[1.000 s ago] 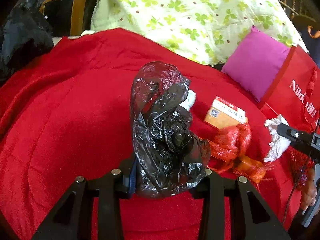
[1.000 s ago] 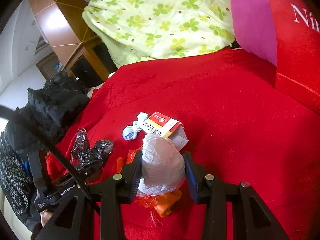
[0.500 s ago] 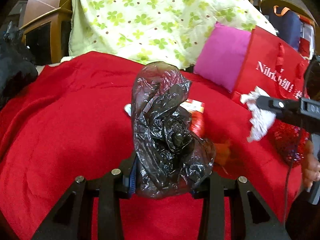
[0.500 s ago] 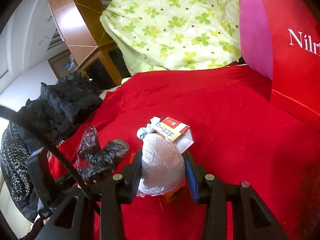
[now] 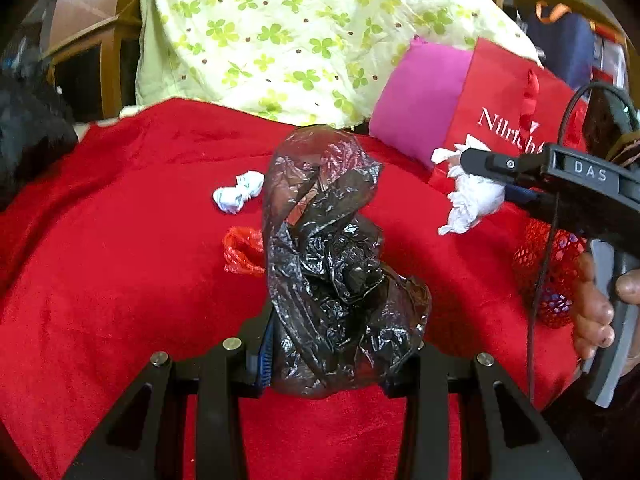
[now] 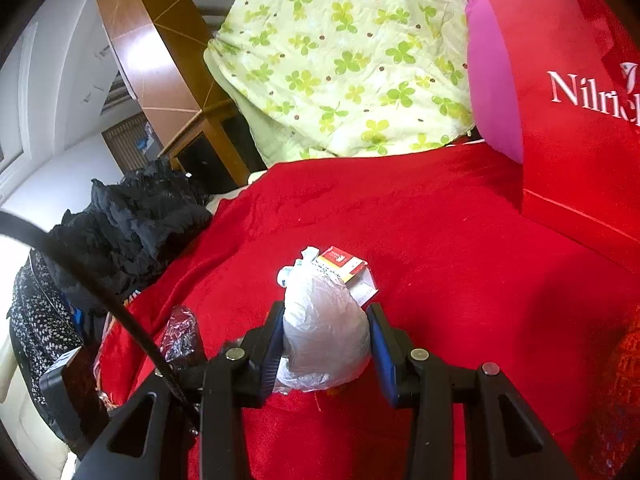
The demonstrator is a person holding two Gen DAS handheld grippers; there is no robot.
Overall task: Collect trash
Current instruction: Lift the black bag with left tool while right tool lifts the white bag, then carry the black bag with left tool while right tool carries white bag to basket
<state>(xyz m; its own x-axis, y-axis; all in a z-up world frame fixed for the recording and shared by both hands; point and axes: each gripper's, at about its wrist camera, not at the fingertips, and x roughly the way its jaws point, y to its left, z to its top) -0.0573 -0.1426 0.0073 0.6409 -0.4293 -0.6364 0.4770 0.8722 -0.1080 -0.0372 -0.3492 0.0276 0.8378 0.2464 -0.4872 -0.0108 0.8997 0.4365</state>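
2 grippers worked over a red blanket [image 5: 120, 264] that filled most of both views, with a clover-print quilt [image 5: 280, 32] heaped at upper centre and dark clothing [image 6: 132, 220] at the left edge. The left gripper [image 5: 340, 356] was clamped on a crumpled black plastic bag [image 5: 332, 272], and the right gripper [image 6: 326, 344] pinched a white wad [image 6: 324, 320] at lower centre. A red paper bag [image 6: 580, 140] stood at the right edge, its inside hidden, while a knotted white scrap [image 5: 238, 194], a red net scrap [image 5: 242, 250] and a small carton [image 6: 348, 266] lay mid-blanket with bare red cloth around them.

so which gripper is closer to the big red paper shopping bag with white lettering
Right. The right gripper, shut on a crumpled white plastic wad, hangs just in front of the red paper shopping bag. The left gripper, clamping a crumpled black plastic bag, sits further back over the red blanket.
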